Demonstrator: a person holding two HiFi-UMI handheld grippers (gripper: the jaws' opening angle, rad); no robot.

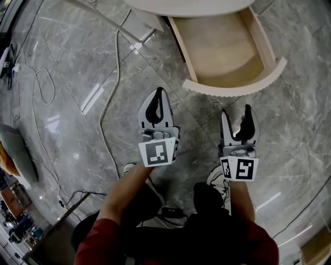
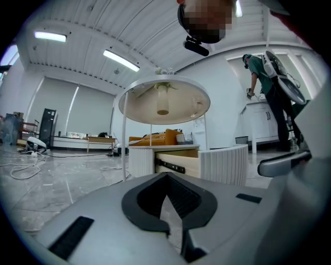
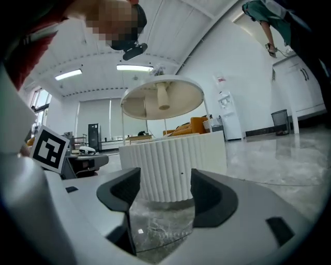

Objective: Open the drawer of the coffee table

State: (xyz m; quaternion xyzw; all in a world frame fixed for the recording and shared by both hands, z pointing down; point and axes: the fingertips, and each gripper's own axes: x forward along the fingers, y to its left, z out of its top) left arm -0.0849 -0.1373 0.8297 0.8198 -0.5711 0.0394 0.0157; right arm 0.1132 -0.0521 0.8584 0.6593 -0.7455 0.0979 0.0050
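Note:
The coffee table's drawer (image 1: 222, 52) stands pulled out from under the round white top (image 1: 186, 5), its wooden inside bare. Its curved ribbed front (image 1: 235, 89) faces me. My left gripper (image 1: 159, 93) hangs to the left of the drawer front, its jaws shut on nothing. The left gripper view shows that gripper (image 2: 166, 178) aimed level at the drawer's side (image 2: 178, 163). My right gripper (image 1: 237, 118) is just in front of the ribbed front, apart from it, jaws open and empty. In the right gripper view the right gripper (image 3: 165, 194) frames the ribbed front (image 3: 173, 165).
Cables (image 1: 111, 88) trail over the grey marble floor left of the drawer. A grey object (image 1: 18, 150) lies at the far left. My legs and shoes (image 1: 220, 178) are below the grippers. Another person (image 2: 264, 77) stands at a counter far off.

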